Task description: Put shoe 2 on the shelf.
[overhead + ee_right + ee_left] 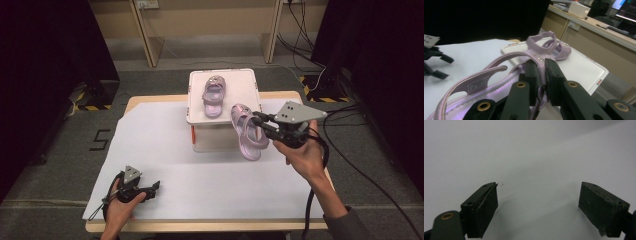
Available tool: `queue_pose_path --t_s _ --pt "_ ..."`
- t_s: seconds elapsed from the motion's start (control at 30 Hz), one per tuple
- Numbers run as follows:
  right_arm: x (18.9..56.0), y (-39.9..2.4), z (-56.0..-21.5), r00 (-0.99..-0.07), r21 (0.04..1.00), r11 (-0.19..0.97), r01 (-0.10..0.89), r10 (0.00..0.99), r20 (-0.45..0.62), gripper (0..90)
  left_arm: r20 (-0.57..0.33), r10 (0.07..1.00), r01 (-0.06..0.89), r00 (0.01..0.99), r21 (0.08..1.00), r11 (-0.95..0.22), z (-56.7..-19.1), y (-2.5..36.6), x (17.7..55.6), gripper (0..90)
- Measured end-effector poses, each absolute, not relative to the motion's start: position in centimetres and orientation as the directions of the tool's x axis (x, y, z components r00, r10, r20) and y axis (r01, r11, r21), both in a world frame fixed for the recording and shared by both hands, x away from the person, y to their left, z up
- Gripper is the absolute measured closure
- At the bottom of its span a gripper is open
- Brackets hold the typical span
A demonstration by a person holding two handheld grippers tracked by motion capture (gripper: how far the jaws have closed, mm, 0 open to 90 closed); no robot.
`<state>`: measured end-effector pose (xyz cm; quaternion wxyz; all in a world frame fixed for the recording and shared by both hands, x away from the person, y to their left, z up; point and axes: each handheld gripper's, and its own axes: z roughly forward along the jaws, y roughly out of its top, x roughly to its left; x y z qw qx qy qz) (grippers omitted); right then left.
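A lilac sandal (214, 96) lies on the lid of a white box (240, 80) at the table's far middle. A second lilac sandal (246, 132) hangs in the air just right of the box front, toe tilted down. My right gripper (258, 119) is shut on one of its straps. In the right gripper view the two black pads pinch that strap (541, 72), with the held sandal (481, 85) stretching to the lower left and the other sandal (560, 50) on the box lid (586, 67) beyond. My left gripper (154, 188) rests low near the front left, open, nothing between its pads (484, 210).
A white sheet (150, 145) covers the wooden table. The left gripper (434, 60) also appears at the far left of the right gripper view. Cables (345, 120) run over the floor at the right, and dark screens stand on both sides.
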<state>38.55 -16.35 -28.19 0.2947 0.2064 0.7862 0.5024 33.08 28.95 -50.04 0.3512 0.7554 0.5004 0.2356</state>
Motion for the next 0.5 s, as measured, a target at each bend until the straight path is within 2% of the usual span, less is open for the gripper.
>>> queue_pose_path --t_s 0.5 --pt "46.4 -14.1 -27.2 -0.672 0.887 0.455 0.083 0.683 -0.287 82.1 0.002 0.919 0.589 0.393 0.767 -0.254 -50.1 28.8 33.1 15.3"
